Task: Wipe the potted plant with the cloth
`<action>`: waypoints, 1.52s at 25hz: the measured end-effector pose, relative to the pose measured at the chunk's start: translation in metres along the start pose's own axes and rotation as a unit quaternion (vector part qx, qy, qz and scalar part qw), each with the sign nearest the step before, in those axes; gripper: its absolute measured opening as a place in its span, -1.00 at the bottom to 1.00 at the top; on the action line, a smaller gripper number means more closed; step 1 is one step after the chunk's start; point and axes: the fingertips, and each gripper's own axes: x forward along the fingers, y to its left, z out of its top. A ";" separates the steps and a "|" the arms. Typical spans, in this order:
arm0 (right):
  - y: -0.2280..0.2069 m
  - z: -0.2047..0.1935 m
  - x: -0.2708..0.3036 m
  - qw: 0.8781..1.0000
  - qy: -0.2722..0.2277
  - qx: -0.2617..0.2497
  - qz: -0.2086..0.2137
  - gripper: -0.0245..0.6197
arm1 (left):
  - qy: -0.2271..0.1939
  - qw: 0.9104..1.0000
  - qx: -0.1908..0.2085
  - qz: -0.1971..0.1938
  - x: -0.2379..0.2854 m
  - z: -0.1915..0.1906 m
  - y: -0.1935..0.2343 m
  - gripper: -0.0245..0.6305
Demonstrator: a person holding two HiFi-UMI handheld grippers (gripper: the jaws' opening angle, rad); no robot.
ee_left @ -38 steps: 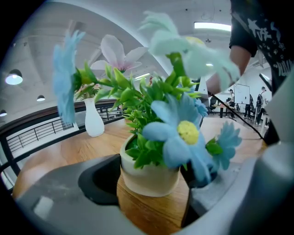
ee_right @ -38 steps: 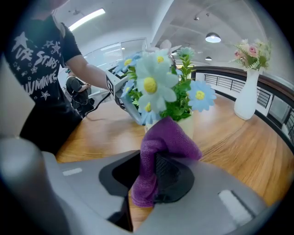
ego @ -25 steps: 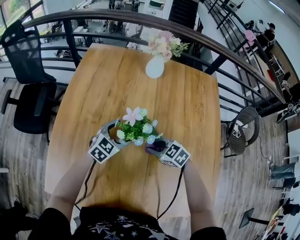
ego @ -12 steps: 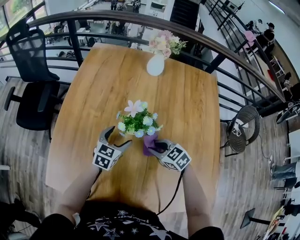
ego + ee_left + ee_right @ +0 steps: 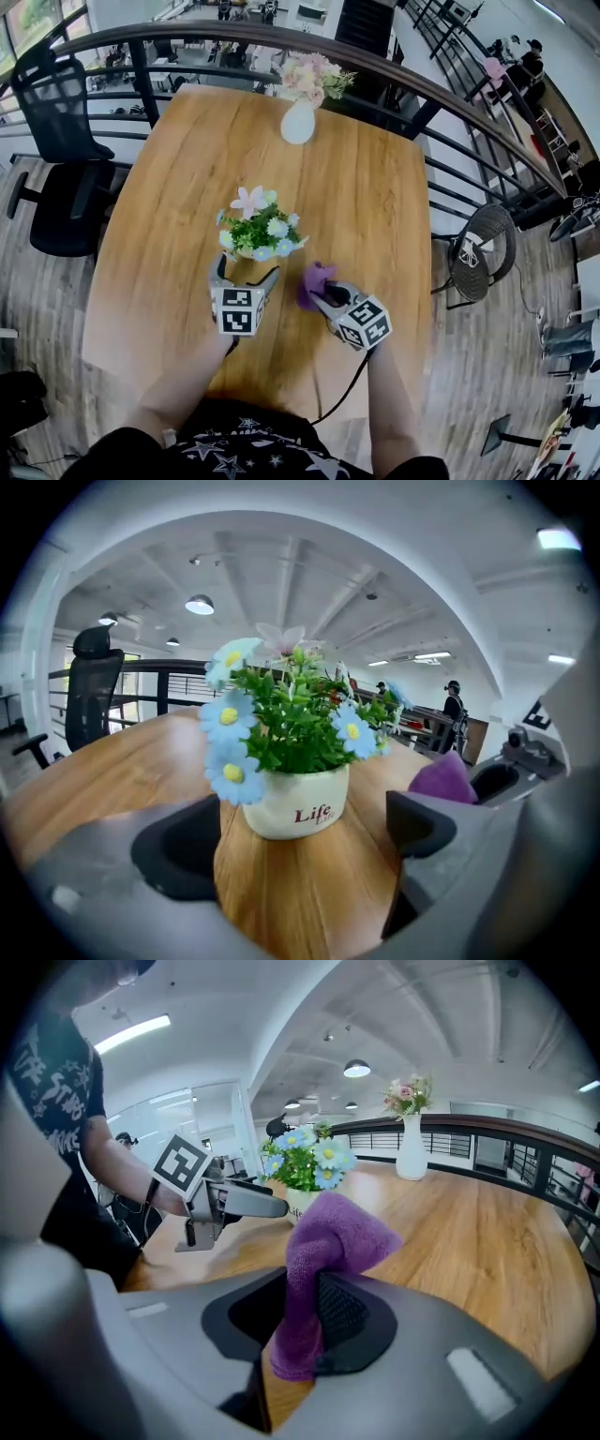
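I read the table (image 5: 375,216) as grained wood with a low satin sheen. The pot (image 5: 298,808) is white glazed ceramic, smooth and glossy. The cloth (image 5: 323,1232) is purple, napped and matt. The right gripper (image 5: 305,1307) has a matt grey plastic shell and its pad (image 5: 342,1312) is ribbed black. At 12 o'clock, the vase (image 5: 298,122) is smooth white.

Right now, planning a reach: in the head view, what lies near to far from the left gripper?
Left gripper → small white pot of blue and pink flowers → tall white vase of pink flowers → dark curved railing.
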 end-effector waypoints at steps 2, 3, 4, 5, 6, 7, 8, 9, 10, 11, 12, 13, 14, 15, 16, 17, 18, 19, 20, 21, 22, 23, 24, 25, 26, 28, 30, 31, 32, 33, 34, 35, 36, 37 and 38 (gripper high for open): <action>-0.005 -0.001 -0.006 1.000 -0.004 0.002 -0.006 -0.67 | -0.006 1.000 0.005 0.022 0.009 0.006 -0.005 0.80; -0.007 -0.002 -0.008 1.000 -0.006 0.004 -0.008 -0.67 | -0.008 0.999 0.007 0.036 0.013 0.008 -0.005 0.82; -0.009 -0.003 -0.011 1.000 -0.009 0.006 -0.010 -0.67 | -0.011 0.999 0.006 0.051 0.017 0.009 -0.004 0.83; -0.010 -0.004 -0.013 1.000 -0.011 0.007 -0.011 -0.67 | -0.012 0.998 0.000 0.067 0.022 0.008 -0.002 0.85; -0.012 -0.005 -0.015 1.000 -0.012 0.009 -0.011 -0.67 | -0.013 0.996 -0.005 0.083 0.027 0.007 0.000 0.85; -0.014 -0.007 -0.017 1.000 -0.013 0.009 -0.011 -0.67 | -0.015 0.995 -0.005 0.098 0.031 0.006 0.002 0.86; -0.015 -0.008 -0.018 1.000 -0.013 0.009 -0.011 -0.67 | -0.016 0.994 0.000 0.113 0.034 0.006 0.004 0.86; -0.017 -0.009 -0.020 1.000 -0.013 0.008 -0.012 -0.67 | -0.018 0.992 0.006 0.125 0.038 0.008 0.005 0.86; -0.019 -0.009 -0.021 1.000 -0.013 0.007 -0.012 -0.67 | -0.020 0.991 0.008 0.133 0.041 0.009 0.005 0.86; -0.021 -0.009 -0.022 1.000 -0.013 0.007 -0.013 -0.67 | -0.022 0.990 0.008 0.140 0.044 0.011 0.005 0.86; -0.022 -0.010 -0.023 1.000 -0.012 0.006 -0.013 -0.67 | -0.025 0.989 0.008 0.146 0.047 0.014 0.004 0.86; -0.023 -0.011 -0.024 1.000 -0.011 0.005 -0.013 -0.67 | -0.029 0.987 0.008 0.155 0.048 0.017 0.005 0.86; -0.024 -0.012 -0.024 1.000 -0.009 0.004 -0.011 -0.67 | -0.034 0.986 0.007 0.166 0.049 0.020 0.006 0.86; -0.024 -0.013 -0.025 1.000 -0.008 0.004 -0.010 -0.67 | -0.037 0.983 0.002 0.177 0.049 0.022 0.008 0.86; -0.024 -0.014 -0.026 1.000 -0.007 0.004 -0.008 -0.67 | -0.040 0.981 -0.005 0.188 0.049 0.022 0.011 0.86; -0.024 -0.016 -0.026 1.000 -0.006 0.004 -0.007 -0.67 | -0.041 0.980 -0.011 0.196 0.049 0.022 0.013 0.86; -0.025 -0.017 -0.026 1.000 -0.006 0.005 -0.006 -0.67 | -0.043 0.978 -0.016 0.201 0.050 0.021 0.015 0.86; -0.025 -0.018 -0.026 1.000 -0.007 0.007 -0.006 -0.67 | -0.043 0.978 -0.018 0.204 0.051 0.021 0.015 0.86; -0.025 -0.018 -0.025 1.000 -0.008 0.008 -0.006 -0.67 | -0.044 0.978 -0.018 0.205 0.053 0.022 0.015 0.86; -0.025 -0.017 -0.024 1.000 -0.009 0.009 -0.007 -0.67 | -0.044 0.978 -0.016 0.204 0.055 0.023 0.015 0.86; -0.025 -0.017 -0.023 1.000 -0.009 0.009 -0.007 -0.67 | -0.043 0.978 -0.011 0.202 0.058 0.024 0.013 0.86; -0.025 -0.016 -0.022 1.000 -0.010 0.010 -0.007 -0.67 | -0.041 0.979 -0.004 0.199 0.062 0.024 0.012 0.86; -0.025 -0.016 -0.022 1.000 -0.010 0.010 -0.007 -0.67 | -0.038 0.980 0.000 0.197 0.064 0.025 0.011 0.86; -0.025 -0.015 -0.022 1.000 -0.010 0.010 -0.007 -0.67 | -0.035 0.980 0.002 0.197 0.066 0.025 0.012 0.86; -0.025 -0.016 -0.022 1.000 -0.010 0.010 -0.007 -0.67 | -0.033 0.980 0.002 0.198 0.067 0.025 0.013 0.86; -0.024 -0.016 -0.022 1.000 -0.010 0.010 -0.007 -0.67 | -0.032 0.981 0.007 0.193 0.069 0.025 0.015 0.86; -0.025 -0.018 -0.020 1.000 -0.010 0.009 -0.006 -0.67 | -0.032 0.983 0.013 0.182 0.071 0.025 0.016 0.86; -0.025 -0.018 -0.020 1.000 -0.010 0.009 -0.006 -0.67 | -0.031 0.984 0.016 0.177 0.071 0.025 0.016 0.86; -0.025 -0.018 -0.019 1.000 -0.009 0.008 -0.006 -0.67 | -0.030 0.985 0.019 0.171 0.071 0.025 0.016 0.86; -0.025 -0.018 -0.018 1.000 -0.008 0.007 -0.005 -0.67 | -0.029 0.986 0.022 0.163 0.071 0.025 0.016 0.86; -0.025 -0.016 -0.018 1.000 -0.008 0.006 -0.005 -0.67 | -0.027 0.987 0.027 0.155 0.071 0.025 0.016 0.85; -0.025 -0.015 -0.018 1.000 -0.009 0.004 -0.005 -0.67 | -0.025 0.989 0.033 0.144 0.070 0.024 0.016 0.85; -0.026 -0.012 -0.018 1.000 -0.011 0.003 -0.006 -0.67 | -0.023 0.990 0.040 0.131 0.069 0.023 0.015 0.85; -0.027 -0.009 -0.019 1.000 -0.013 0.001 -0.007 -0.67 | -0.020 0.992 0.047 0.115 0.067 0.022 0.013 0.85; -0.028 -0.005 -0.018 1.000 -0.016 -0.002 -0.008 -0.67 | -0.017 0.993 0.057 0.097 0.065 0.020 0.012 0.85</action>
